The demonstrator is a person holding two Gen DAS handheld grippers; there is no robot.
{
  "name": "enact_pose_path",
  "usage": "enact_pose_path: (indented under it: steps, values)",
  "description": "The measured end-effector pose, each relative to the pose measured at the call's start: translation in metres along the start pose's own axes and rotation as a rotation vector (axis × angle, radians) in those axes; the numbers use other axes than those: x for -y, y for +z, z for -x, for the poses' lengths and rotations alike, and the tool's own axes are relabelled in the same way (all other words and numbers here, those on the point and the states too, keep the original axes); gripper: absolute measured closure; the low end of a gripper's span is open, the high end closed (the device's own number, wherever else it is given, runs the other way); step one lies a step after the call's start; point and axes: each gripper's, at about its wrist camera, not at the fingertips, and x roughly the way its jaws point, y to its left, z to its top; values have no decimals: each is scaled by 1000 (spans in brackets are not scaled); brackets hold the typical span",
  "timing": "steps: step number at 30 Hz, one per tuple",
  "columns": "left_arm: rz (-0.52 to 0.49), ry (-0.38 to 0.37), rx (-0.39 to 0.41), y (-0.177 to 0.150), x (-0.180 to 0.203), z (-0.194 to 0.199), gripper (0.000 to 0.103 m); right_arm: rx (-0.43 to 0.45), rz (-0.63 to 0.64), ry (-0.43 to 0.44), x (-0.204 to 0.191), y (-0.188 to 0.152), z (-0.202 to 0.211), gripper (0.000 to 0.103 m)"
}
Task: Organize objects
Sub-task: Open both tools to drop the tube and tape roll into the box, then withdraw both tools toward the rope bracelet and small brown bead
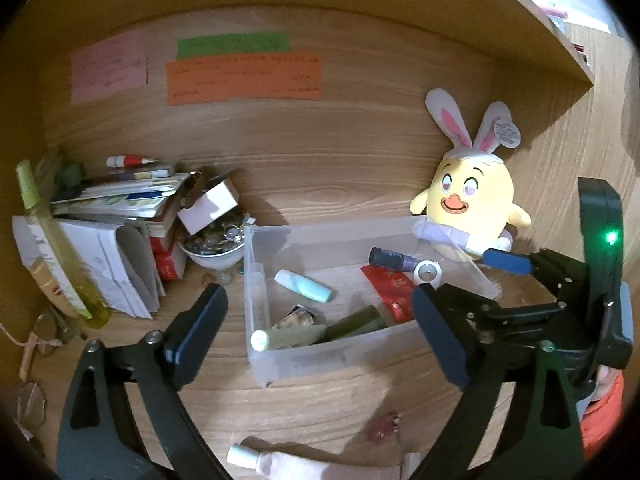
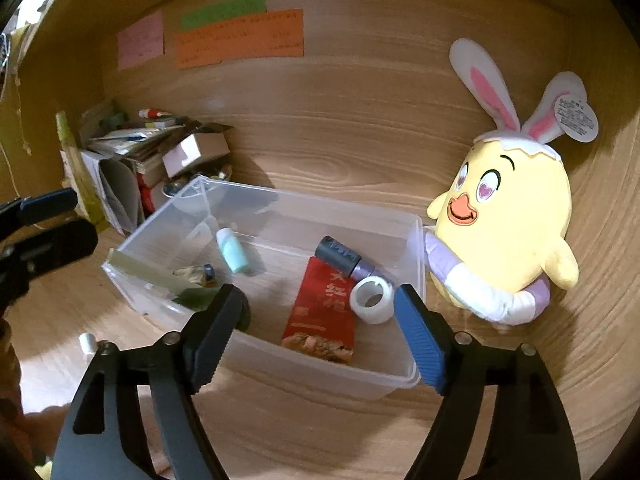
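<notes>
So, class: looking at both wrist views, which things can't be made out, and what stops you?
- Sticky notes, both views: writing too small and blurred.
- Pink tube, left wrist view: cut off by the bottom edge.
- Bowl contents, left wrist view: small and jumbled, partly under a white box.
- Plush chick's tag, right wrist view: print unreadable.

A wood-grain worktop (image 1: 320,392) fills the lower half of the view, meeting a back wall (image 1: 320,152) of the same pale wood. At about eleven o'clock on that wall, three paper notes are stuck side by side: a pink note (image 1: 108,70), a green note (image 1: 234,45) and an orange note (image 1: 244,79) with small printed lines. A wooden shelf (image 1: 520,20) overhangs at one o'clock. Warm, dim light casts soft shadows.
</notes>
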Motion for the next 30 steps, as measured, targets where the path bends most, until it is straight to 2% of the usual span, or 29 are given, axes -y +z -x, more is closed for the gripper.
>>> enact_pose_path:
  steps: [4, 12, 22, 30]
  values:
    - [-2, 18, -5, -7, -3, 10, 7, 12, -5, 29, -3, -5, 15, 20]
    - [-12, 38, -50, -29, -8, 17, 6, 23, 48, 35, -23, -23, 34, 20]
    - [31, 10, -186, -69, -17, 13, 5, -46, 70, 92, -36, -57, 29, 20]
    - [73, 28, -266, -99, -26, 19, 5, -94, 42, 130, -34, -83, 30, 21]
